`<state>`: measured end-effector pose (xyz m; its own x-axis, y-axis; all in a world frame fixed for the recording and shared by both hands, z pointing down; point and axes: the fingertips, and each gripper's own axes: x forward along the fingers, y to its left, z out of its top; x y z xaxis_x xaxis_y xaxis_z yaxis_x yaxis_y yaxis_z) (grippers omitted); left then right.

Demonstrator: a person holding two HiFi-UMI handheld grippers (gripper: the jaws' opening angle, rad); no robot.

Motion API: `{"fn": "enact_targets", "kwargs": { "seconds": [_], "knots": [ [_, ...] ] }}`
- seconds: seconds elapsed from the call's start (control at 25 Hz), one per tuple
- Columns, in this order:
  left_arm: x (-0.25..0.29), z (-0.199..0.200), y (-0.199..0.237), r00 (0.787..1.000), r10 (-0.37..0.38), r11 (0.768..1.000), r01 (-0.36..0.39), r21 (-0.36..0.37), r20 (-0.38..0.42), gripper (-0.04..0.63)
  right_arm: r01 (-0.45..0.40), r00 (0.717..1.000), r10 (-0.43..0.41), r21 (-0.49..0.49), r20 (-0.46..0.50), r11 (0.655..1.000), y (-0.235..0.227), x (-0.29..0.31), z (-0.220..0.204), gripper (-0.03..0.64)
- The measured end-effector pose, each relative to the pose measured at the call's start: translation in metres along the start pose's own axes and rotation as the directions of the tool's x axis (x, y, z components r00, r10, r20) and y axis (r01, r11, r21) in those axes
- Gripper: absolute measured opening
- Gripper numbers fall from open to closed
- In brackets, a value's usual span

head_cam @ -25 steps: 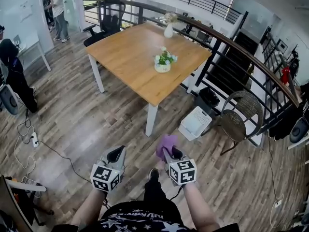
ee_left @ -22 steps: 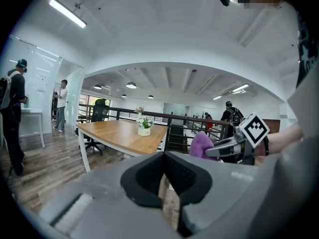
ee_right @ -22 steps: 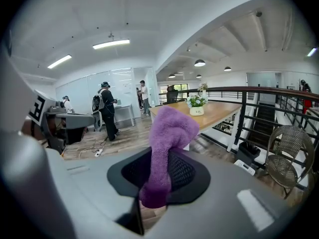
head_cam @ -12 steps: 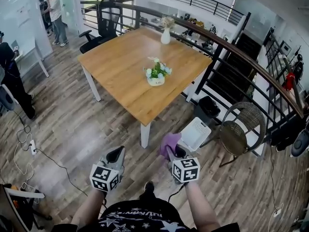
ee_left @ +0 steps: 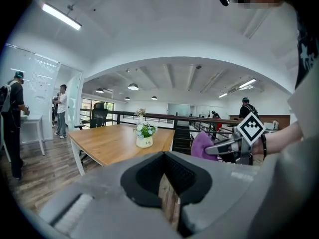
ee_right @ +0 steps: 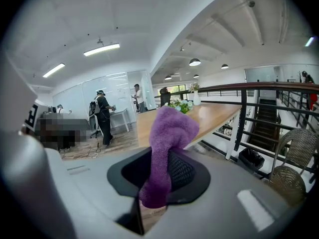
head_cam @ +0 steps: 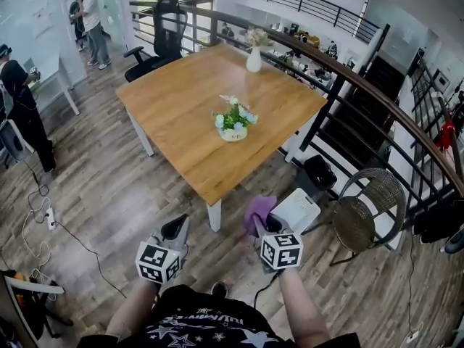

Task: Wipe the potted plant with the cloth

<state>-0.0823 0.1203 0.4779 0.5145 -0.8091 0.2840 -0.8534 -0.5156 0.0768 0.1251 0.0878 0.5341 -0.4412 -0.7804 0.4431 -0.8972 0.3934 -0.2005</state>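
The potted plant [head_cam: 233,121], white and blue flowers in a white pot, stands near the middle of the wooden table [head_cam: 181,114]; it also shows in the left gripper view as the potted plant [ee_left: 145,135]. My right gripper [head_cam: 258,223] is shut on a purple cloth [head_cam: 257,210], which sticks up from between its jaws as the purple cloth [ee_right: 166,148]. My left gripper [head_cam: 174,229] is shut with nothing in it. Both grippers hang over the floor, short of the table's near corner.
A white vase [head_cam: 254,59] with flowers stands at the table's far side. A black railing [head_cam: 362,93] runs along the right, with a wicker chair [head_cam: 370,212] and a white box [head_cam: 296,210] below it. An office chair [head_cam: 165,35] stands behind the table. People [head_cam: 90,20] stand at far left.
The table and plant have come nearer and lower in the head view. Both grippers have advanced across the floor towards the table's near corner, the cloth still held in the right one.
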Motion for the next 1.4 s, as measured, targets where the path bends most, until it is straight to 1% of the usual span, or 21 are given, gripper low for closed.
{"fn": "enact_targets", "kwargs": {
  "seconds": [0.2,0.36,0.56,0.76,0.96,1.16,1.4],
  "knots": [
    [0.016,0.0,0.003,1.0,0.004,1.0,-0.004,0.013,-0.022,0.002,-0.015,1.0,0.015,0.016,-0.009,1.0,-0.011,0.011,0.001,0.084],
    [0.029,0.005,0.009,1.0,0.005,1.0,-0.005,0.01,-0.022,0.002,-0.008,1.0,0.009,0.034,-0.022,0.999,-0.023,0.018,0.001,0.084],
    [0.056,0.01,0.024,1.0,-0.014,1.0,0.014,0.014,-0.015,0.002,0.017,0.999,-0.016,0.045,-0.027,0.999,-0.037,0.035,0.005,0.084],
    [0.091,0.018,0.048,0.999,-0.042,0.999,0.042,0.003,-0.004,0.002,0.062,0.998,-0.061,0.048,-0.028,0.997,-0.057,0.057,0.021,0.084],
    [0.13,0.038,0.081,0.996,-0.081,0.997,0.081,0.014,0.021,0.002,0.1,0.995,-0.099,0.05,-0.021,0.994,-0.072,0.088,0.044,0.084],
    [0.175,0.044,0.118,0.989,-0.148,0.989,0.148,0.0,-0.005,0.002,0.162,0.986,-0.159,0.077,-0.054,0.984,-0.088,0.128,0.059,0.085],
    [0.224,0.06,0.154,0.973,-0.227,0.974,0.228,0.017,-0.042,0.002,0.23,0.973,-0.225,0.118,-0.055,0.966,-0.104,0.164,0.09,0.084]
  ]
}}
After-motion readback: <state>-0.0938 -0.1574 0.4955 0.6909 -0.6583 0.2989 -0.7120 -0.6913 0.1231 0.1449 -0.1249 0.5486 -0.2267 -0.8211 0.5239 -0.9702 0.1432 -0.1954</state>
